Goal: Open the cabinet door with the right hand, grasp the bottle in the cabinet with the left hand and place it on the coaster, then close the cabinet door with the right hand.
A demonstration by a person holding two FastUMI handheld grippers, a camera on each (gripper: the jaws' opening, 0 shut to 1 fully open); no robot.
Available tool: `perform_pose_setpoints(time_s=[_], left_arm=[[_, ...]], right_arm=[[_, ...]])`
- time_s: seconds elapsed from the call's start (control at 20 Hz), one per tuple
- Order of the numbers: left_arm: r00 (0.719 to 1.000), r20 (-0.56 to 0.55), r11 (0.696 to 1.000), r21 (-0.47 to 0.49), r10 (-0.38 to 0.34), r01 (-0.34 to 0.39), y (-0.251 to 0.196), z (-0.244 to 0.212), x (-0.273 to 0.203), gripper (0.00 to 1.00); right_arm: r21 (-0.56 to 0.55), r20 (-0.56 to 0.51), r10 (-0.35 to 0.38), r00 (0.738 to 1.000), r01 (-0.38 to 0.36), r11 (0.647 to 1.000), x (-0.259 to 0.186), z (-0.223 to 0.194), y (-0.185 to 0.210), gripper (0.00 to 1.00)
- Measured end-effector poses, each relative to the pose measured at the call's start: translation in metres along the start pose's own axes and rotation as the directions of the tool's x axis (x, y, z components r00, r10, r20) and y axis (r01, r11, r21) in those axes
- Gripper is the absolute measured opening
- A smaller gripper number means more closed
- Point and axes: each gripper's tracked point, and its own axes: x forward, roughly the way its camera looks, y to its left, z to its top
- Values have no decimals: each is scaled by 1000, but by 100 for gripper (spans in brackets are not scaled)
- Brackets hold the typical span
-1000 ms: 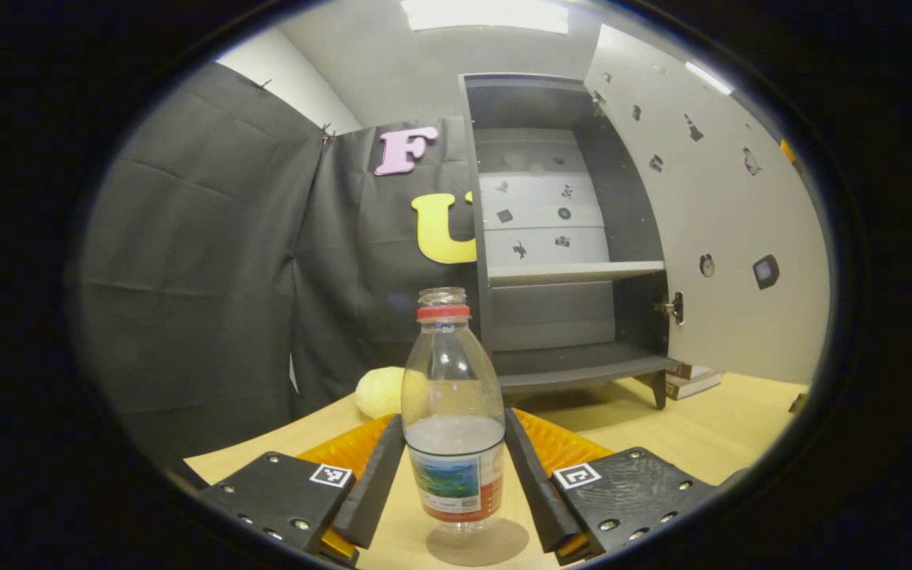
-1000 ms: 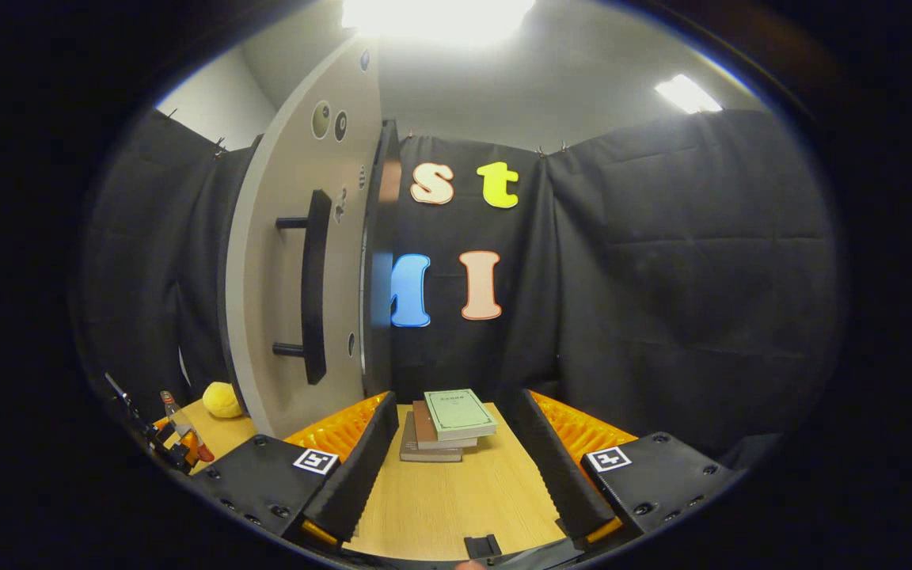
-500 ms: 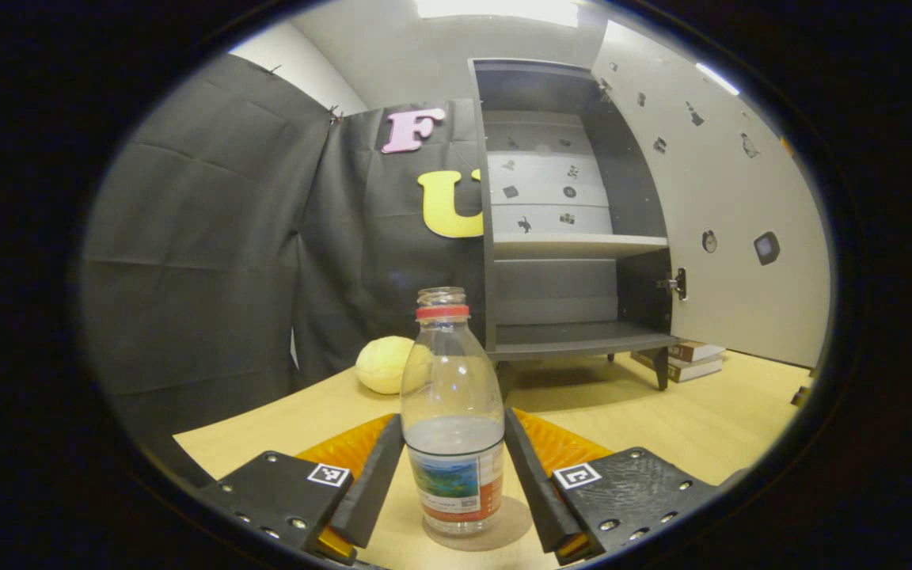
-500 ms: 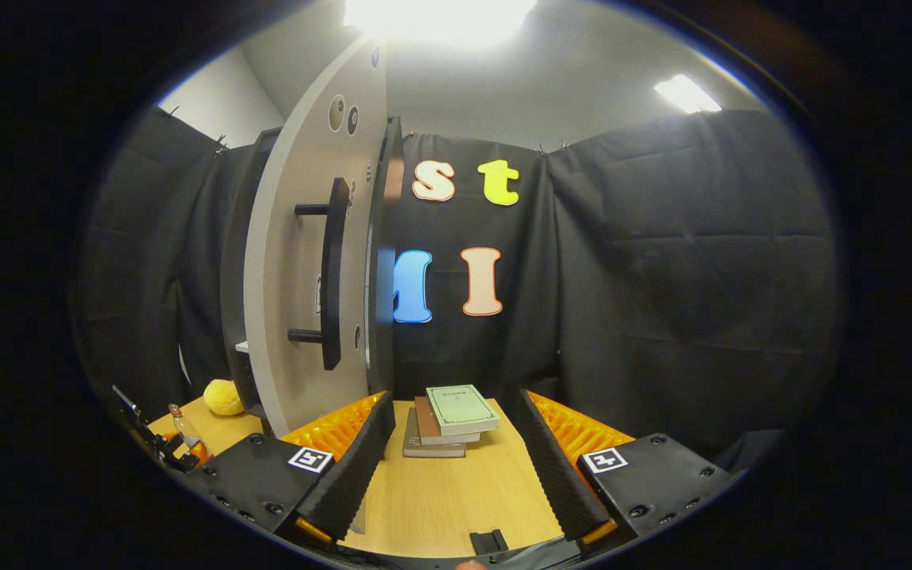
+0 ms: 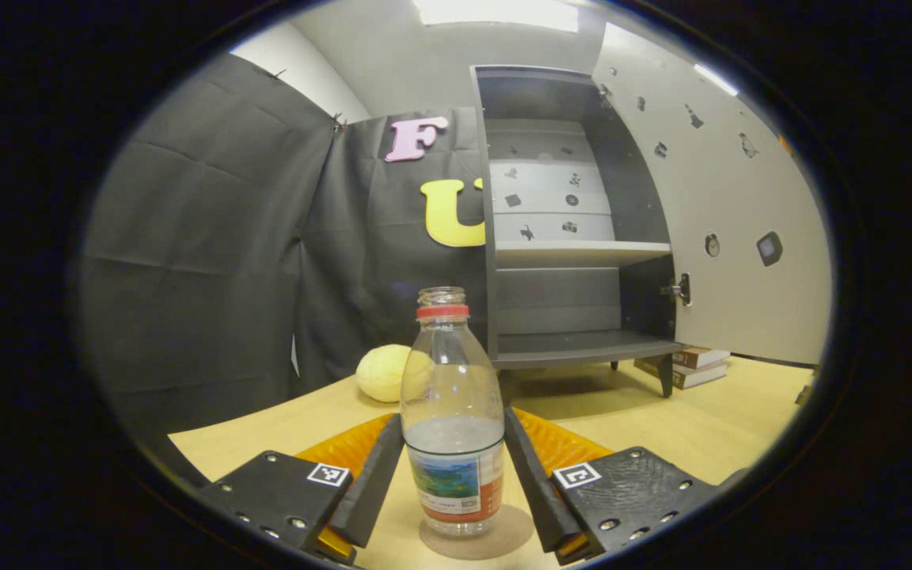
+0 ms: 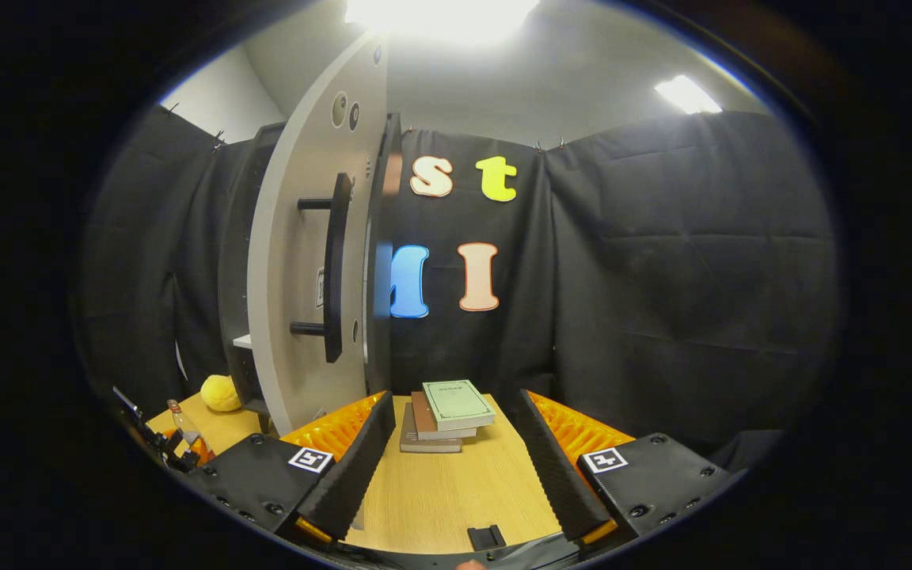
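Now my left gripper (image 5: pixel 453 467) clamps the upright water bottle (image 5: pixel 452 412), its base over the coaster (image 5: pixel 503 538); right gripper (image 6: pixel 451 467) wide, door handle (image 6: pixel 335 267) up-left.

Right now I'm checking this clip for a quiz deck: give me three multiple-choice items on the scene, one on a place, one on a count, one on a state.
1. Where is the bottle?
A. on the cabinet shelf
B. between the left gripper's fingers
C. on the books

2. How many books are stacked?
A. one
B. three
C. six

3. The cabinet door is:
A. open
B. shut
C. missing

Key: 1 B, both fingers press its sides; 2 B, three stacked covers show; 3 A, it stands swung out, shelves bare.
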Motion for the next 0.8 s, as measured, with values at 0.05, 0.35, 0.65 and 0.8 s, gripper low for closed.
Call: perform_pose_setpoints(time_s=[0.05, 0.35, 0.65, 0.8], left_arm=[[1000, -15, 1000, -11, 2, -2, -2, -7, 3, 76], [999, -31, 1000, 23, -16, 17, -12, -7, -8, 75], [998, -60, 999, 49, 2, 1, -12, -3, -12, 77], [998, -57, 999, 50, 13, -10, -10, 5, -14, 80]], right_arm=[[-7, 1, 5, 1000, -5, 1000, 0, 0, 2, 97], [-3, -4, 11, 1000, -11, 1000, 2, -2, 3, 97], [16, -1, 19, 1000, -19, 1000, 4, -4, 0, 97], [31, 2, 23, 1000, -23, 999, 5, -3, -3, 97]])
